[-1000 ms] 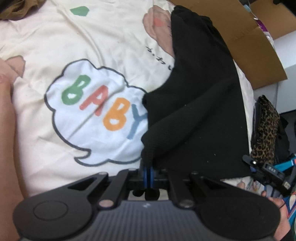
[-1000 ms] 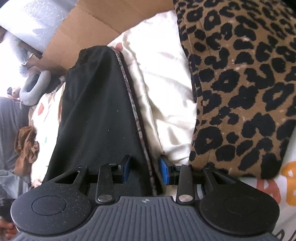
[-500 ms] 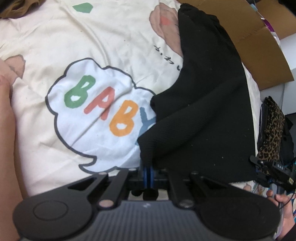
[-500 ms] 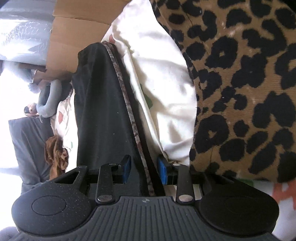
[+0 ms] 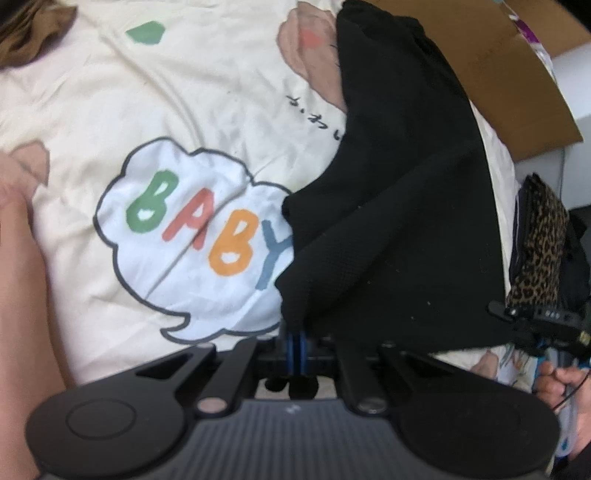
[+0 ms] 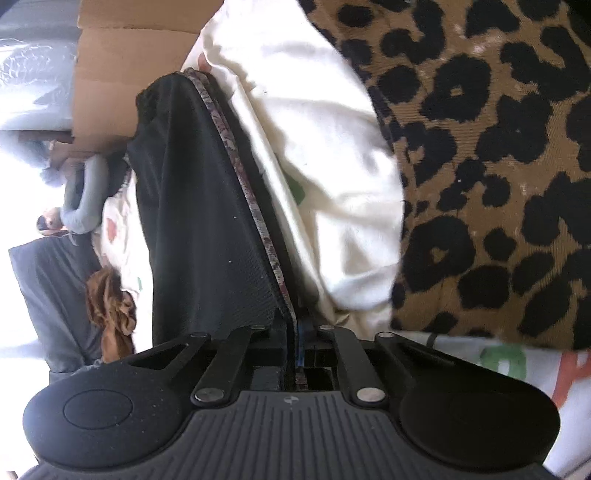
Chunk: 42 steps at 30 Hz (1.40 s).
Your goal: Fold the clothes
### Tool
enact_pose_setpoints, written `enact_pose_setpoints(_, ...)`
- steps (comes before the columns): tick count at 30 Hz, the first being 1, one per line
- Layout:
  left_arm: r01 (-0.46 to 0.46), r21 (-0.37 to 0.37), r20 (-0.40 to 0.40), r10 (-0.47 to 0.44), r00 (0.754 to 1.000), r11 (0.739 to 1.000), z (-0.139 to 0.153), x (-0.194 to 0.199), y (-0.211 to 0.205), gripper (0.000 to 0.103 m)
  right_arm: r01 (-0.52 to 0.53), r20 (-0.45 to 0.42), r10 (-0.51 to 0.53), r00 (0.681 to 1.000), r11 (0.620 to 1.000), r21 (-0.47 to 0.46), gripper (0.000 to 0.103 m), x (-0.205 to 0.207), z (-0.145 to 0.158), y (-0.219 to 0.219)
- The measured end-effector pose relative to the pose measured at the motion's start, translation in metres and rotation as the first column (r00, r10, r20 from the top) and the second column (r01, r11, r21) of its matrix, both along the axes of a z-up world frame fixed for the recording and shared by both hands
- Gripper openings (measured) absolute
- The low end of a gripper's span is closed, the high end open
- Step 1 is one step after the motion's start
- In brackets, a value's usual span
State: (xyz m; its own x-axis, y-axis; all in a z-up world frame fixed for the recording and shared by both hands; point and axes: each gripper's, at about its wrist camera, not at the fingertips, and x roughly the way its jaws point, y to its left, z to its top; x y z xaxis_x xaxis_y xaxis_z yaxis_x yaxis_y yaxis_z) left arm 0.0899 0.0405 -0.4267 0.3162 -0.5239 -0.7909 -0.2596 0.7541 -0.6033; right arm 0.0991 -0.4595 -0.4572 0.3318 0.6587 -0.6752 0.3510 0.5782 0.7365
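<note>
Cream BABY-print bedsheet (image 5: pixel 207 110); on it black garment (image 5: pixel 406 206), leopard-print cloth (image 6: pixel 498 166), brown cloth (image 5: pixel 26 33).

My left tool (image 5: pixel 295 334), matt black plastic with blue rubbery pads and dull metal pivot pins, is pinching a black knitted cloth garment (image 5: pixel 399 221) whose fine waffle weave is looking matt and lint-flecked. It is lying on a cream cotton bed sheet (image 5: pixel 184 110), soft, creased and printed with flat coloured letters. My right tool (image 6: pixel 297 339), the same ribbed matt plastic, is gripping that garment's speckled woven edge trim (image 6: pixel 251 192). Beside it a leopard-print corduroy cloth (image 6: pixel 498 166) is showing fine ribs, and a brown cardboard sheet (image 6: pixel 122 74) is looking dull and papery.
</note>
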Motion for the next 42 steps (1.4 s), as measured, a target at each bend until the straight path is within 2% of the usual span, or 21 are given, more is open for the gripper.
enact_pose_setpoints(9, 0.032, 0.036, 0.004, -0.032, 0.999, 0.999, 0.044, 0.006, 0.002, 0.004, 0.004, 0.040, -0.002, 0.999, 1.000, -0.030, 0.001, -0.008, 0.055, 0.016)
enact_pose_setpoints(13, 0.016, 0.008, 0.019, -0.016, 1.000, 1.000, 0.064, 0.011, 0.010, 0.003, 0.010, 0.053, -0.007, 0.999, 0.998, -0.054, 0.001, -0.012, 0.082, 0.023)
enact_pose_setpoints(19, -0.010, -0.031, 0.057, 0.011, 0.998, 0.999, 0.097, 0.008, 0.033, 0.003, -0.023, 0.052, 0.029, 0.998, 0.992, -0.122, 0.001, -0.017, 0.128, 0.030)
enact_pose_setpoints(22, -0.015, -0.043, 0.076, 0.019, 0.997, 0.999, 0.111, 0.006, 0.043, 0.003, -0.087, 0.069, 0.104, 0.992, 0.972, -0.218, 0.001, -0.018, 0.157, 0.045)
enact_pose_setpoints(25, -0.023, -0.028, 0.075, 0.025, 0.997, 0.999, 0.119, 0.004, 0.052, 0.003, -0.097, 0.105, 0.122, 0.987, 0.971, -0.218, 0.001, -0.023, 0.173, 0.054)
enact_pose_setpoints(35, -0.020, -0.022, 0.058, 0.021, 0.998, 1.000, 0.119, -0.015, 0.060, 0.003, -0.099, 0.124, 0.119, 0.985, 0.983, -0.153, 0.001, -0.043, 0.167, 0.059)
enact_pose_setpoints(42, -0.068, -0.007, 0.055, 0.068, 0.996, 0.998, 0.119, -0.035, 0.080, 0.003, -0.116, 0.116, 0.128, 0.985, 0.988, -0.104, 0.001, -0.061, 0.157, 0.066)
